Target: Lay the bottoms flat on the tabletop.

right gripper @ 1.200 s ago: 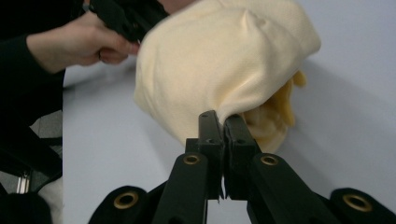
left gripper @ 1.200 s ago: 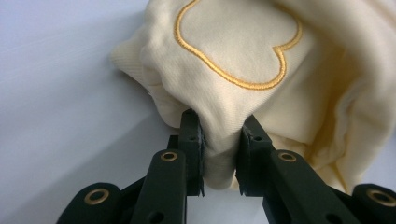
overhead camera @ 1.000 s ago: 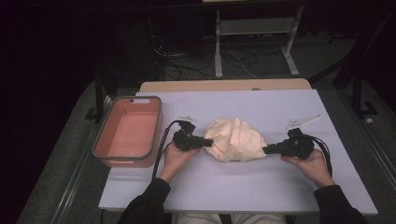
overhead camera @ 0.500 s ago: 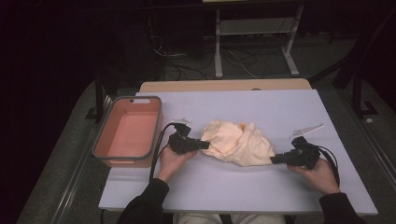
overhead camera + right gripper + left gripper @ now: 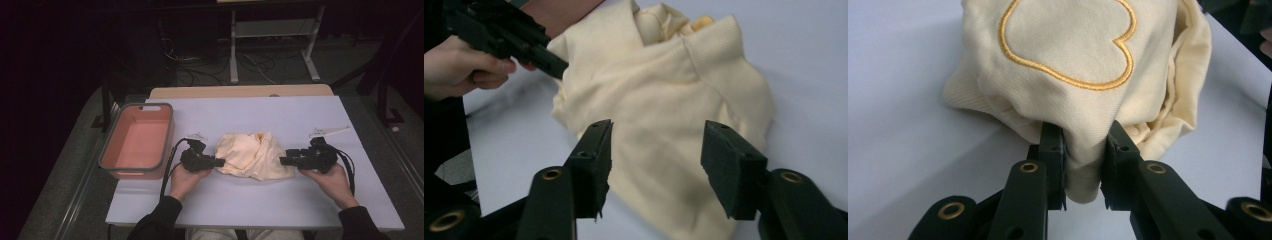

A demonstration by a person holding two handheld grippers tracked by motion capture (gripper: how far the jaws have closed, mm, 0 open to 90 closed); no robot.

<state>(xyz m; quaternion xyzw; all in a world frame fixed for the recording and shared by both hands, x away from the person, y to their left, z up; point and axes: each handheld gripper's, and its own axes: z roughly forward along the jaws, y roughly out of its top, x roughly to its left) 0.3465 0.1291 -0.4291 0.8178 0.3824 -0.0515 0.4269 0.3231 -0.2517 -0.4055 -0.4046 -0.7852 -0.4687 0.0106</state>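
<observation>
Left gripper point(image 5: 1083, 165): jaws pinching a thick fold of the cream garment point(image 5: 1073, 65), cloth bunching out between the pads. Grip is biting the near edge, just below the yellow stitched heart outline point(image 5: 1068, 40).

Right gripper point(image 5: 654, 165): jaws have just been opening and are standing well apart. Cloth is lying between and beyond them, but the pads are not pressing on it, so nothing is being held on this side.

Garment is sitting in a crumpled heap point(image 5: 255, 155) mid-table, between the two grippers, the left gripper point(image 5: 215, 162) at its left edge and the right gripper point(image 5: 287, 161) at its right edge. Pink bin point(image 5: 112, 162) is standing at the left of the white table point(image 5: 300, 210), well apart from the heap.

Judging the step: the right side is regrasping for the next pull while the left anchors.
- Left should be keeping its pinch firm and low, so the heap is not dragged.
- Right should be picking a single outer edge, such as the ribbed hem point(image 5: 719, 45), not the bulk.
- Close fully on the cloth before pulling away; a loose bite would likely slip.
</observation>
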